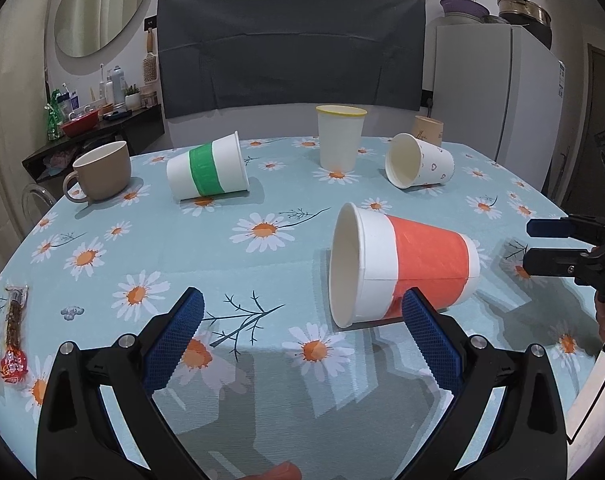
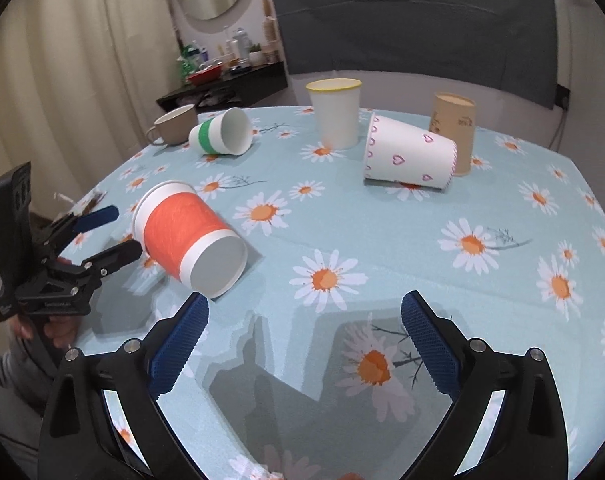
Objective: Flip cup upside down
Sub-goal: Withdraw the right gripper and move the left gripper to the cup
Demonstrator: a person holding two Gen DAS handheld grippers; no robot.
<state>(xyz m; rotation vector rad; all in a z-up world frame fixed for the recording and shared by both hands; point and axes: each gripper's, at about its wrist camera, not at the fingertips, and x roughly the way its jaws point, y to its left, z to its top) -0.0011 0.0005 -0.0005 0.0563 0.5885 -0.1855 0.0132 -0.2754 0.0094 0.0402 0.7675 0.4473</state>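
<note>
A white paper cup with an orange band (image 1: pixel 406 268) lies on its side on the daisy tablecloth, mouth toward the left gripper; it also shows in the right wrist view (image 2: pixel 186 232), base toward the camera. My left gripper (image 1: pixel 302 320) is open and empty, its right finger just in front of the cup. My right gripper (image 2: pixel 304 320) is open and empty, just right of the cup's base; it shows in the left wrist view (image 1: pixel 536 242) at the right edge. A green-banded cup (image 1: pixel 208 172), a heart-print cup (image 1: pixel 418 164) lie on their sides. A yellow-rimmed cup (image 1: pixel 340 138) stands upright.
A beige mug (image 1: pixel 102 170) stands at the far left. A brown cup (image 2: pixel 454 132) stands inverted at the back right. Snack packets (image 1: pixel 12 336) lie at the table's left edge (image 1: pixel 6 264). A dark chair back (image 1: pixel 290 44) and a fridge (image 1: pixel 498 92) stand beyond the table.
</note>
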